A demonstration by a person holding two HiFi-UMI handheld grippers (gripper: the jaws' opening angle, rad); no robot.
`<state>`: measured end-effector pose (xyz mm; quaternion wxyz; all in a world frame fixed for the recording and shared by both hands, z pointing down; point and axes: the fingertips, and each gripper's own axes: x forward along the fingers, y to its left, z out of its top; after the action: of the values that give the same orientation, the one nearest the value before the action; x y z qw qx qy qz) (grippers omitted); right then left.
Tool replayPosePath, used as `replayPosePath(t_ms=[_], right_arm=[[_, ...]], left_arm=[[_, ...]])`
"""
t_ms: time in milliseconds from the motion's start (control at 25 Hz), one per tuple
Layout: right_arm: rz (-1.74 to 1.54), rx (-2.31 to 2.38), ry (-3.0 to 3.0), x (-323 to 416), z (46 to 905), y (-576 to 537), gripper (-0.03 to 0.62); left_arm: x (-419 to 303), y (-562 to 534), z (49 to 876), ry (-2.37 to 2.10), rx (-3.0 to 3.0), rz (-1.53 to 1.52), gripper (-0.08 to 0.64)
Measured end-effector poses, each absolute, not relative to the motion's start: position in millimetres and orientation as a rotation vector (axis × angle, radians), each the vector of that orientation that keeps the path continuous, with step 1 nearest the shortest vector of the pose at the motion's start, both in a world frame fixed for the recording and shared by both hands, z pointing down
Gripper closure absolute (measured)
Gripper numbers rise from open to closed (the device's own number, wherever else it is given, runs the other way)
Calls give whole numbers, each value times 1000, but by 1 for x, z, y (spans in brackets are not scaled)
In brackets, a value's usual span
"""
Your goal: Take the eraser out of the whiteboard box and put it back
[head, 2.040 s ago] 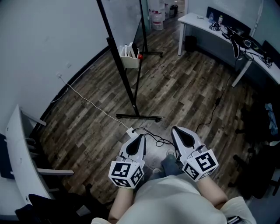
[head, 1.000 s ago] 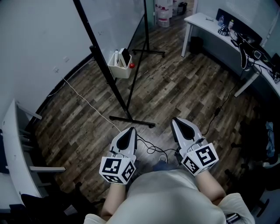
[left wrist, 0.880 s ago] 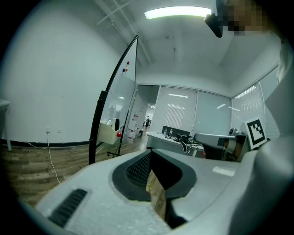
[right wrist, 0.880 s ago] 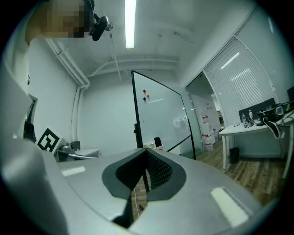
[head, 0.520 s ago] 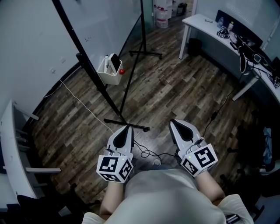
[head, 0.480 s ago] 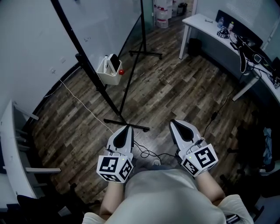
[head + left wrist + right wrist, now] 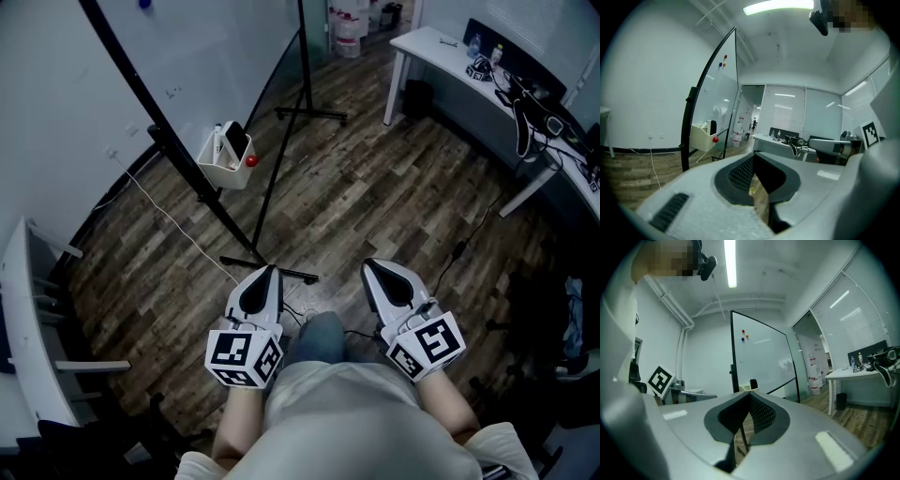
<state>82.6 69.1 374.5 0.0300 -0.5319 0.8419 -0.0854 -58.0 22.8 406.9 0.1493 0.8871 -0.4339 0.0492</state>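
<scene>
The cream whiteboard box (image 7: 221, 161) hangs on the black-framed whiteboard (image 7: 202, 56) at the upper left, well ahead of both grippers. A black eraser (image 7: 235, 141) stands upright in it beside white markers, and a red ball (image 7: 251, 160) sits at its side. My left gripper (image 7: 266, 271) and right gripper (image 7: 373, 265) are held low in front of the person, both shut and empty. In the left gripper view the box (image 7: 701, 137), eraser (image 7: 712, 127) and red ball (image 7: 715, 139) lie far off to the left of the shut left gripper (image 7: 754, 157). The eraser (image 7: 753, 383) peeks just above the shut right gripper (image 7: 749, 395).
The whiteboard's black stand foot (image 7: 269, 271) lies on the wood floor just ahead of the left gripper, with cables (image 7: 178, 221) around it. A white desk (image 7: 441, 52) with gear stands at the back right. White furniture (image 7: 26, 319) is at the left, dark chairs (image 7: 553, 319) at the right.
The person has walked closer to the whiteboard; the box has slid left and nearer in the head view. Both grippers came along, still shut. A knee now shows between them.
</scene>
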Motion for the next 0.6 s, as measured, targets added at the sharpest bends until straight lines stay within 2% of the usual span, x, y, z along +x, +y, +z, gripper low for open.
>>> replayPosePath(t_ms=[600], right_arm=[[-195, -1460, 2739, 61, 375, -17, 588]], left_arm=[[-54, -56, 411, -1343, 2513, 117, 552]])
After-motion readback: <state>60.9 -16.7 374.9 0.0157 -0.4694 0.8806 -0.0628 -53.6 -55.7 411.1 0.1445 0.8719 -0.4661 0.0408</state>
